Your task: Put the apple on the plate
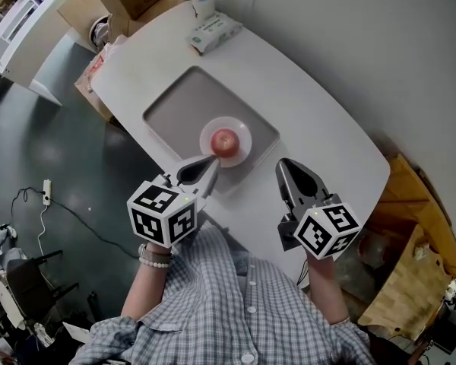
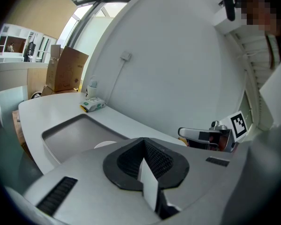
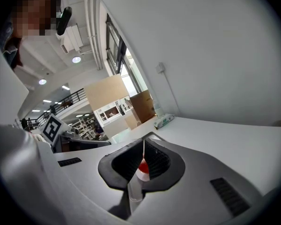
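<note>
Nearest the person's checked shirt, both tools hang over the near side of the white table (image 1: 319, 120). The left gripper (image 1: 205, 163) has its jaws pressed together on nothing, and the right gripper (image 1: 289, 172) is likewise clenched and empty, its own view showing the fruit only beyond its closed tips. Just past them, the apple (image 1: 225, 140) sits in the middle of the plate (image 1: 244, 128), which rests on the grey tray (image 1: 175, 105), so the placing looks done. The risk now, as I judge it, is undoing it. From the head view the left tips lie just beside the plate's near rim, though how high above it they hang cannot be told. A forward drift or a drop there could knock the rim and slide the plate. The apple is round and the plate looks shallow, so a jolt could roll it off onto the tray. The right gripper, over bare table beside the tray's corner, threatens less. The green-and-white packet (image 1: 213, 33) at the far end lies well apart from all this.
</note>
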Motion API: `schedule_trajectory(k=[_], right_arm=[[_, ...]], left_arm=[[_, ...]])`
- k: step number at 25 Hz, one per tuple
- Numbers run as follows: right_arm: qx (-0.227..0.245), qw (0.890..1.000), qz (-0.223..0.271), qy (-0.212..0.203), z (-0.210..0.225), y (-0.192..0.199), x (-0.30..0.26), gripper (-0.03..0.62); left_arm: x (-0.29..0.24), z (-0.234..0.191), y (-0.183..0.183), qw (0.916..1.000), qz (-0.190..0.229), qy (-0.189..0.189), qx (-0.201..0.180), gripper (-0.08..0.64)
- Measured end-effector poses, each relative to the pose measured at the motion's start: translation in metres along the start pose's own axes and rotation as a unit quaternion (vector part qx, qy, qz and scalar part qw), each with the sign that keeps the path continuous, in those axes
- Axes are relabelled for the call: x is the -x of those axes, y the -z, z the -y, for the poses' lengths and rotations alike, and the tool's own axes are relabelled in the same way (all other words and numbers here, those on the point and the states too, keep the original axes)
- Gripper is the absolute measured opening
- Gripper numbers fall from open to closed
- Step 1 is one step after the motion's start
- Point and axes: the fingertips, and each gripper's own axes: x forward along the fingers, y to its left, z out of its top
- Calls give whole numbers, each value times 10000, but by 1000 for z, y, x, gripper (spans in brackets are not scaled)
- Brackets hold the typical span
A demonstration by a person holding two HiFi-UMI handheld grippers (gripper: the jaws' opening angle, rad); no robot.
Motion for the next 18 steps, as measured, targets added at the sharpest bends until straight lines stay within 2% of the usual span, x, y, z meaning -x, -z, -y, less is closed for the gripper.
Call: schedule_trajectory(k=[18], right_arm=[[91, 9995, -182, -253, -17, 13, 5, 26]], left_arm=[[10, 7, 12, 10000, 37, 19, 88, 9]])
